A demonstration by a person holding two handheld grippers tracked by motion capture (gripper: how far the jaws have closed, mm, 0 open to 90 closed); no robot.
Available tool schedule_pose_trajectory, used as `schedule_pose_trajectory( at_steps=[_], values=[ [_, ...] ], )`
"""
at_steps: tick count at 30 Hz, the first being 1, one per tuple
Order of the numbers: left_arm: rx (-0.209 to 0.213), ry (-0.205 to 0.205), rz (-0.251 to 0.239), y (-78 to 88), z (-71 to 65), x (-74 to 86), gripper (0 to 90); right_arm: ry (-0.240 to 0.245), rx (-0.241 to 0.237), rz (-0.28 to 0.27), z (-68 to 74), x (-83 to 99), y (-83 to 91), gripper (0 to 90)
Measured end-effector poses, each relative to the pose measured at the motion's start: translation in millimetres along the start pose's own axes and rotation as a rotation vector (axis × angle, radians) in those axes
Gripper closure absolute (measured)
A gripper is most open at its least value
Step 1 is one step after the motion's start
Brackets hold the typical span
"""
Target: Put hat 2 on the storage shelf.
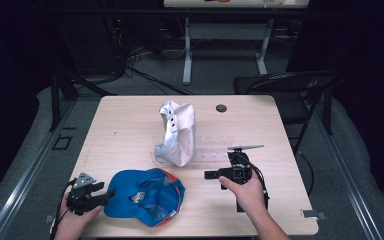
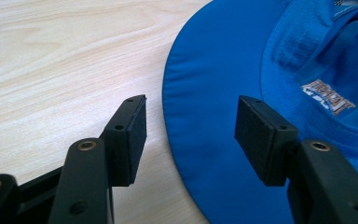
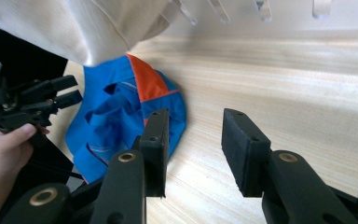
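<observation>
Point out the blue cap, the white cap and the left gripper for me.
blue cap (image 1: 145, 197): high view, its crown.
white cap (image 1: 179, 132): high view, its side panel.
left gripper (image 1: 109, 192): high view, midway between its fingertips.

We see a pale wooden desk on grey floor, a black folding chair beside it, a white-legged table behind, cables trailing, dark surroundings.

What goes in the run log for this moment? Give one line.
left gripper: open, jaws astride blue cap brim | right gripper: open, empty | white cap: on table
</observation>
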State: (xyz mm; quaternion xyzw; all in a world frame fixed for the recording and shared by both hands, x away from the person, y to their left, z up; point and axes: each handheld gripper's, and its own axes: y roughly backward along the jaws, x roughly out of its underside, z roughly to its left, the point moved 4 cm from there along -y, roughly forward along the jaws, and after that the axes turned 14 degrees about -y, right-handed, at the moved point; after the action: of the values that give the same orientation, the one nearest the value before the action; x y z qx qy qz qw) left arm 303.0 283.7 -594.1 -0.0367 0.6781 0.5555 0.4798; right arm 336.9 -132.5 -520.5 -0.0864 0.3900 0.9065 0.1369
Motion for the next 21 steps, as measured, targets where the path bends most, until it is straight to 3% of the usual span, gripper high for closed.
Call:
schedule_pose_trajectory(
  at_steps=[17,19,20,21],
  values=[
    [0.038,-0.039,0.059,-11.1,-15.5,0.9,47.7,-0.012,-0.020,0.006,-8.8,16.9,-16.3,61.8],
    [0.048,-0.042,0.062,-13.6,-21.8,-1.0,47.7,-0.006,-0.012,0.009,-10.0,19.7,-18.3,61.9],
    [0.061,-0.054,0.059,-14.9,-26.8,-3.9,48.3,0.019,0.032,0.032,-12.5,22.5,-18.4,61.8],
    [0.066,-0.062,0.057,-16.0,-30.4,-5.4,48.8,0.007,-0.010,0.009,-11.3,24.3,-23.0,61.8]
  ],
)
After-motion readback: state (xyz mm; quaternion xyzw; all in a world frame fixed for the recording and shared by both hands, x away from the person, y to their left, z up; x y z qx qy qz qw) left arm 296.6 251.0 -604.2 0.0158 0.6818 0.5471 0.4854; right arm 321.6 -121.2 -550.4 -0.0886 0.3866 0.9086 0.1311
